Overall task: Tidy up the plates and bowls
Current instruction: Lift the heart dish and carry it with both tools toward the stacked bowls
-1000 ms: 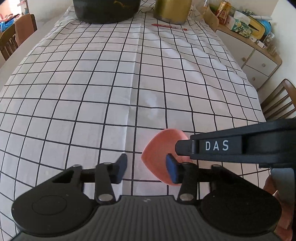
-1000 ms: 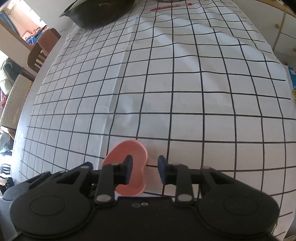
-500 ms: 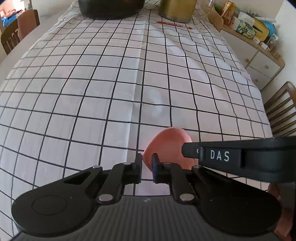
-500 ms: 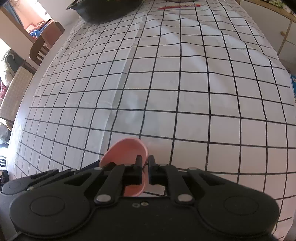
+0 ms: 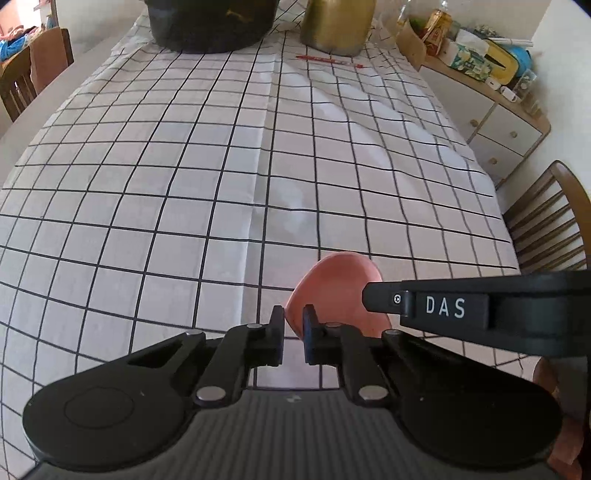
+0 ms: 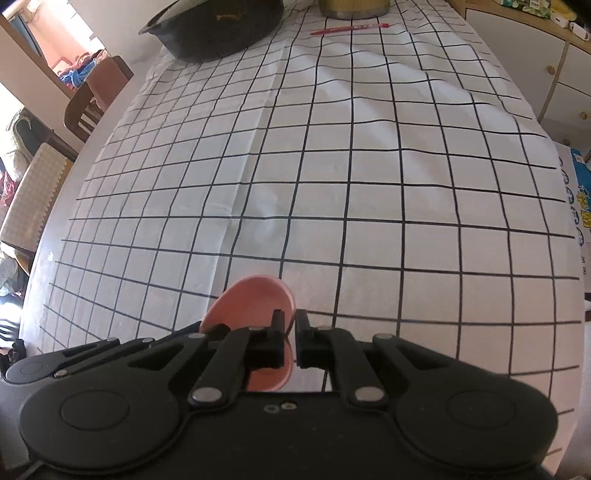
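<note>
Pink plastic, a small shallow dish (image 5: 334,284), sits low over the checked cloth of the worktop (image 5: 221,184), near its front edge, pinched from both sides at once. The left tongs (image 5: 293,325) are clamped on its left rim, and the right tongs (image 6: 290,332) are clamped on the opposite rim. Each grip takes only a thin edge. If the two hands drift apart or tilt unevenly, the dish could likely twist, slip from one pair and drop onto the cloth. A dark pan (image 5: 210,22) and a brass pot (image 5: 338,26) stand well apart at the far end, no obstacle yet.
</note>
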`<state>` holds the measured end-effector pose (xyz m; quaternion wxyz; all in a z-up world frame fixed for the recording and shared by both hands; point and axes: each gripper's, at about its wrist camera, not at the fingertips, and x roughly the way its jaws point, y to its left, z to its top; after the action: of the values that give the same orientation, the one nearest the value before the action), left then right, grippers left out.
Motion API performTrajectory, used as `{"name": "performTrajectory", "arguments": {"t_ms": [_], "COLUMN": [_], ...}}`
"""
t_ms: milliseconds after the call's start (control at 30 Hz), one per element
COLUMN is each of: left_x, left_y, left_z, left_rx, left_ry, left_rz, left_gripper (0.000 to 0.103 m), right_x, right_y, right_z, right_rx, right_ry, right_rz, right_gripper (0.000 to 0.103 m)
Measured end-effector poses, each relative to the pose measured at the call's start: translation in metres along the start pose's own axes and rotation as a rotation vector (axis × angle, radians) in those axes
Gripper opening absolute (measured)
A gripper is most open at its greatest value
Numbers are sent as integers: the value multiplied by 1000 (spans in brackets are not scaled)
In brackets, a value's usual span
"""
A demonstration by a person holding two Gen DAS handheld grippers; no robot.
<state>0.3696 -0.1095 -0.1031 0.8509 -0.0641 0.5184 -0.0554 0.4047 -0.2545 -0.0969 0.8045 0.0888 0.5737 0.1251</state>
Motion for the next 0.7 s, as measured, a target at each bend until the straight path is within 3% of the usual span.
{"name": "performTrajectory", "arguments": {"t_ms": [700], "left_x": [-116], "left_y": [-20], "left_z": [-38], "left_rx": [65], "left_ry": [-62], "left_rz": [-75], "left_gripper": [9], "right_x": [-113], "right_y": [29], "right_z": [-61], "right_rx": [-2], "right_ry": [-119], "right_rz": [-20], "right_gripper": [4]}}
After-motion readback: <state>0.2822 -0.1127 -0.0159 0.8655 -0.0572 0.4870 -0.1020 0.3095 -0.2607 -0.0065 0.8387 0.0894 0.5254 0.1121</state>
